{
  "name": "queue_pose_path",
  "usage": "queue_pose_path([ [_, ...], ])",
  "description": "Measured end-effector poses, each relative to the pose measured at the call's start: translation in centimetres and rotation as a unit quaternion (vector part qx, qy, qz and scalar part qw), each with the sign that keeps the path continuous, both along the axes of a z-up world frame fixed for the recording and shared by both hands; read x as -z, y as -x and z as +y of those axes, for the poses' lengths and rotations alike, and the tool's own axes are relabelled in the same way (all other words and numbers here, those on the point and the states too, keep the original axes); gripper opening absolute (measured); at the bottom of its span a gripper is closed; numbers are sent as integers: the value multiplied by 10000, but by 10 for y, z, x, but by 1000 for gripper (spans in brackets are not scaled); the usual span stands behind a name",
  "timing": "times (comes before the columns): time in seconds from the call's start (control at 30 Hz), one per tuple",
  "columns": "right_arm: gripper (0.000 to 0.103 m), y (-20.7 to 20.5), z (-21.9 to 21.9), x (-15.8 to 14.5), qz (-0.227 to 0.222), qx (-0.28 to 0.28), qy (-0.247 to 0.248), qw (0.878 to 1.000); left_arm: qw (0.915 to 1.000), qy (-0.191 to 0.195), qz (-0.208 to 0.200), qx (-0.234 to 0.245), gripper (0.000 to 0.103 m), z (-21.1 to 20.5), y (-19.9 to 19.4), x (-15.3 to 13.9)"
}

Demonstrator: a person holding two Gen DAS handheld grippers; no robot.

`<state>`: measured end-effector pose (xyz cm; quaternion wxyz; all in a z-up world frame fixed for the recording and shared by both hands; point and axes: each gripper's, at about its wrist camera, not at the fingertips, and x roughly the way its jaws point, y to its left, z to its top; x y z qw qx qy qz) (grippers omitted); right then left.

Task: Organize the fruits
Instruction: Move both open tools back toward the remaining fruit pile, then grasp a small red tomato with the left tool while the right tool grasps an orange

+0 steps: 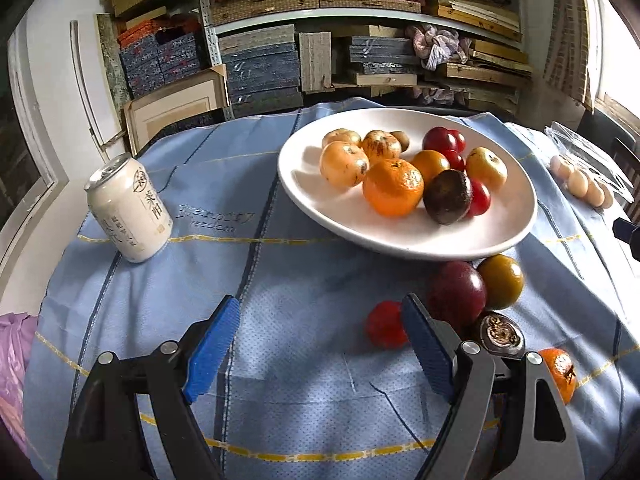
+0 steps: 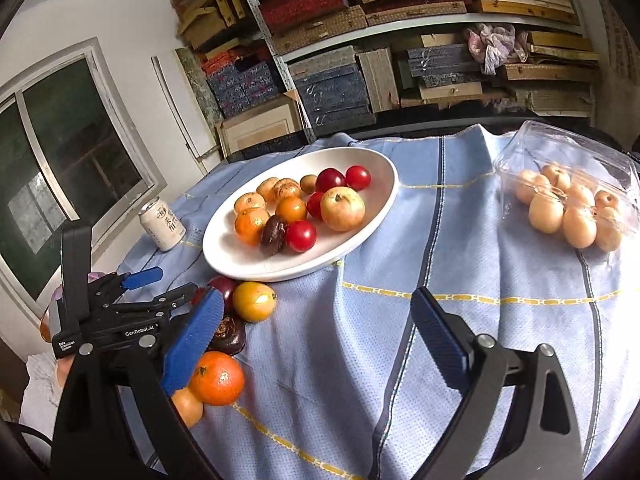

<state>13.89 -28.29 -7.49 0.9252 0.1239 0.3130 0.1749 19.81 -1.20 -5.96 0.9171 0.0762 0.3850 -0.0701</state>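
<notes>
A table draped in a blue cloth (image 1: 280, 280) holds a wide white plate (image 1: 312, 200) piled with fruit: mandarins, pale apples, red plums and one dark brown fruit. More fruit lies loose on the cloth just in front of the plate's near rim: a dark red plum (image 1: 456, 292), a yellow-green fruit (image 1: 500, 280) touching it, a small red fruit (image 1: 384, 324), a dark capped fruit (image 1: 502, 334) and a mandarin (image 1: 558, 372).

The left gripper (image 1: 320, 344) hangs over bare cloth with its blue pads spread wide and nothing between them; the small red fruit sits just beside the outer face of its right-hand pad. The right gripper (image 2: 316, 336) is likewise spread apart and empty, over open cloth, with the mandarin (image 2: 218, 378) partly behind its left-hand pad.

A white drink can (image 1: 128, 208) stands upright on the cloth, to the left of the plate. A clear plastic clamshell box (image 2: 568, 168) of pale round fruit sits well apart from the plate, to its right. Shelves stacked with boxes (image 1: 360, 20) fill the background.
</notes>
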Motion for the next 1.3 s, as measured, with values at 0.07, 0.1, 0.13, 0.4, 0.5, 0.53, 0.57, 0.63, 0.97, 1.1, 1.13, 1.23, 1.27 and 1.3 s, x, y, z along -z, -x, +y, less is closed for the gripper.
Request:
queue_pose_path([
  [0.07, 93, -1, 2, 1, 25, -17, 19, 10000, 10000, 26, 19, 55, 83, -1, 0, 1],
  [0.1, 93, -1, 3, 2, 47, -26, 24, 10000, 10000, 42, 33, 70, 83, -3, 0, 1],
  [0.13, 93, -1, 3, 2, 67, -34, 30, 10000, 9999, 54, 44, 81, 83, -4, 0, 2],
  [0.4, 93, -1, 10, 5, 135, -147, 93, 9998, 9999, -31, 13, 157, 83, -14, 0, 5],
  [0.5, 94, -1, 10, 6, 162, -137, 93, 9997, 9997, 168, 106, 121, 80, -9, -4, 6],
  [0.53, 94, -1, 10, 6, 168, -133, 86, 9997, 9996, 214, 134, 122, 78, -9, -4, 7],
  [0.57, 94, 0, 10, 6, 171, -132, 84, 9997, 9995, 245, 164, 134, 77, -8, -5, 7],
  [0.63, 94, 0, 10, 5, 164, -135, 87, 9997, 9995, 234, 129, 145, 75, -9, -4, 7],
  [0.97, 95, -1, 14, 8, 224, -202, 126, 9995, 9987, 204, 199, 434, 50, -19, -5, 12],
  [1.1, 95, -1, 17, 10, 262, -224, 135, 9993, 9976, 326, 349, 509, 47, -18, -9, 15],
  [1.13, 95, -2, 18, 10, 270, -234, 137, 9993, 9970, 400, 420, 512, 47, -16, -11, 16],
  [1.23, 95, -1, 21, 12, 291, -285, 160, 9990, 9957, 593, 519, 489, 42, -12, -13, 17],
  [1.27, 95, -1, 22, 12, 302, -309, 173, 9989, 9963, 497, 486, 507, 34, -14, -12, 17],
  [1.3, 95, 0, 24, 13, 313, -340, 192, 9987, 9968, 395, 460, 518, 32, -17, -11, 18],
])
